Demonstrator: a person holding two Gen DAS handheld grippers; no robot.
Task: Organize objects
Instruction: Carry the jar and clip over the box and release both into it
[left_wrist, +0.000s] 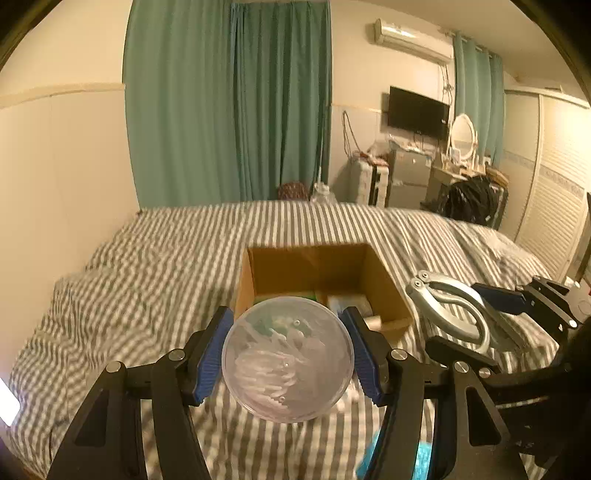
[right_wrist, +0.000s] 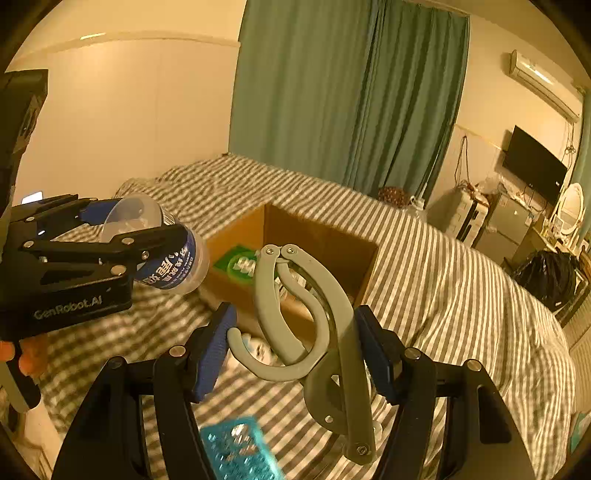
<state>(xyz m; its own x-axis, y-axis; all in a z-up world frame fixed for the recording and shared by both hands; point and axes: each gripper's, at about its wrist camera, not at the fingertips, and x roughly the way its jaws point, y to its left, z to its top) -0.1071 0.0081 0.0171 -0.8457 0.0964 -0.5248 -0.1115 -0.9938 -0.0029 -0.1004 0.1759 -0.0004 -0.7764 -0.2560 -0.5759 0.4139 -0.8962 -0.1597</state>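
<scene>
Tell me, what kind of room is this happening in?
Most likely a bedroom in a home. A bed with a striped cover fills the middle, green curtains hang behind it, and a dressing table with an oval mirror stands beside a wall-mounted TV.

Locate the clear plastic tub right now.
The clear plastic tub is clamped in the left gripper, held above the striped bedspread just short of the open cardboard box.

Grey-white striped bedspread (left_wrist: 155, 266), brown box (left_wrist: 380, 280), teal curtains (left_wrist: 229, 103)
</scene>
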